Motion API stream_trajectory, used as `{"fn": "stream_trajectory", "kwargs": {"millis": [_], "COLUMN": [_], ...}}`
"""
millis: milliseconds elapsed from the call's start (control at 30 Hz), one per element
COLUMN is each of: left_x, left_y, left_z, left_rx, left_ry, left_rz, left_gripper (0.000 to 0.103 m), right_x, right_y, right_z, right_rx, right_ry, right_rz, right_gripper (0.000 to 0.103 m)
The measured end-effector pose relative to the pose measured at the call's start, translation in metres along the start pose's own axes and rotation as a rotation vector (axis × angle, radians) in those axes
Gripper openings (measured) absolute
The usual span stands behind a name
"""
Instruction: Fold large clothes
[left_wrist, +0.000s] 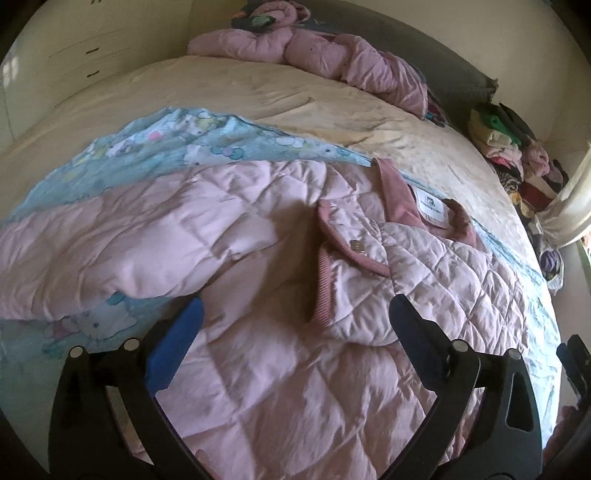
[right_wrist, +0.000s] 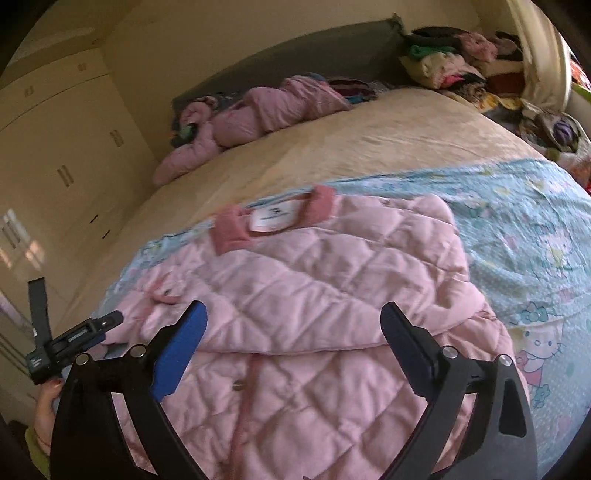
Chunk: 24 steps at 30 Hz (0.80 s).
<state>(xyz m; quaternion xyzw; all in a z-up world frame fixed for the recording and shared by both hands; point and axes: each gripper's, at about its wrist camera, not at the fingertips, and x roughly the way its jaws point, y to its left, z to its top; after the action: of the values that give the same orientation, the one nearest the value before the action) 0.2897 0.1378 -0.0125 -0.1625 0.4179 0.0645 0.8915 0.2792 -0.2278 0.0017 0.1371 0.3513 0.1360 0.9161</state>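
Where each tool (left_wrist: 295, 317) (right_wrist: 293, 321) gapes wide and empty, pink quilted jacket (left_wrist: 295, 258) just beneath.

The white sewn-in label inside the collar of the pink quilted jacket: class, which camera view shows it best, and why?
The right wrist view: the white label faces the camera squarely, framed by the pink quilted jacket's darker collar. The left wrist view shows the same label only obliquely, off to the side; its print is unreadable in both.

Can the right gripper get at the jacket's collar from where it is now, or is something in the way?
Probably yes. The right gripper is open and empty above the pink quilted jacket, and the collar lies exposed at the far edge with nothing over it. It only has to reach forward across the folded jacket.
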Motion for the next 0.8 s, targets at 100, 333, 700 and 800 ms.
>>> {"fn": "stream_trajectory", "kwargs": {"millis": [100,333,700,800], "left_x": [-0.007,-0.018,-0.029,-0.034], "left_y": [0.011,0.043,0.099,0.114], "left_z": [0.0,0.002,0.006,0.007], "left_rx": [-0.024,-0.111,-0.271,-0.311], "left_ry": [-0.005,-0.017,-0.032,-0.04], "left_rz": [0.01,0.037,0.039,0.038], "left_gripper": [0.094,0.094,0.094,0.094], "right_x": [-0.002,-0.005,0.005,0.01], "right_y": [0.022,0.07,0.138,0.153], "right_z": [-0.002,-0.001,0.005,0.006], "right_rx": [-0.017,-0.087,-0.185,-0.213], "right_ry": [0.013,0.012,0.015,0.019], "right_rz": [0.048,0.114,0.182,0.201], "right_gripper": [0.097,0.097,0.097,0.097]}}
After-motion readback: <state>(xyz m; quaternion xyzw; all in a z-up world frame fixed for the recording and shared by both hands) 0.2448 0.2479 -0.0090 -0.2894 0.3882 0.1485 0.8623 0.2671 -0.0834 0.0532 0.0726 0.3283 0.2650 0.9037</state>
